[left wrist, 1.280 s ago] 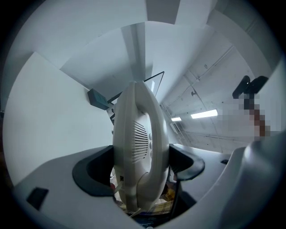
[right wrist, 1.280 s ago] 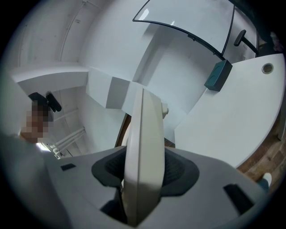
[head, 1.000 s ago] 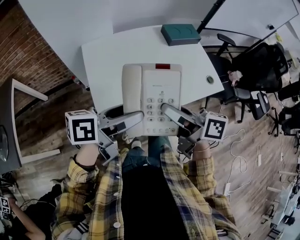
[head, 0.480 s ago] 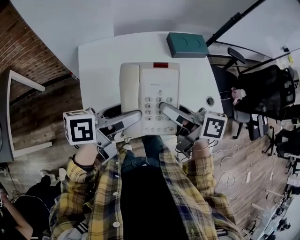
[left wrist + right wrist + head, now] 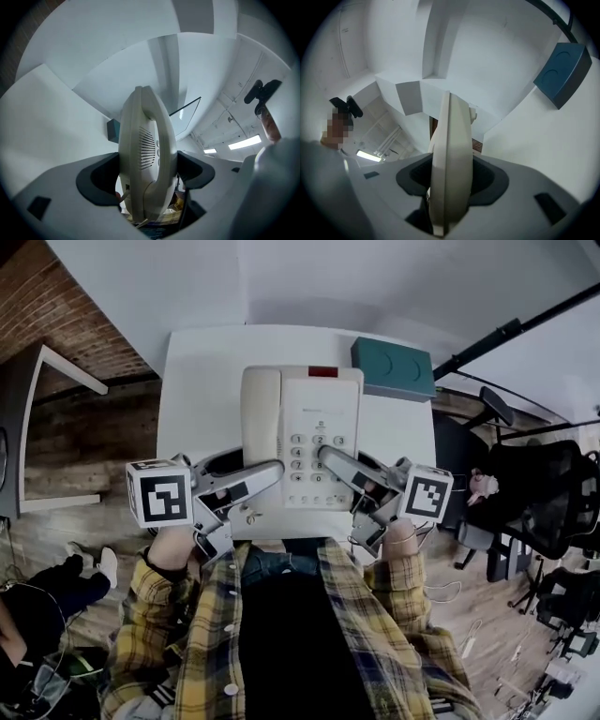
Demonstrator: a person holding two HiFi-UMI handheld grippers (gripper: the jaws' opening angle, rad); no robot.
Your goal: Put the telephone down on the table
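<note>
A cream push-button telephone [image 5: 300, 432], handset in its cradle on the left, is held flat between both grippers over the white table [image 5: 202, 381]. My left gripper [image 5: 274, 468] is shut on its near-left edge, and the left gripper view shows the handset side [image 5: 147, 150] pinched between the dark pads of the left gripper [image 5: 147, 176]. My right gripper [image 5: 326, 454] is shut on the near-right side by the keypad. There, the phone's thin edge [image 5: 450, 154] stands between the pads of the right gripper [image 5: 451, 180]. Whether the phone touches the table cannot be seen.
A teal box [image 5: 394, 368] lies at the table's far right corner, close to the phone, and shows as a teal box [image 5: 562, 72] in the right gripper view. Black office chairs [image 5: 534, 502] stand right of the table. A dark desk [image 5: 28, 427] and a person's shoes [image 5: 89, 568] are at the left.
The table and teal box have swung rightward and squared up under the phone as I moved closer. Both grippers keep the same hold on the telephone.
</note>
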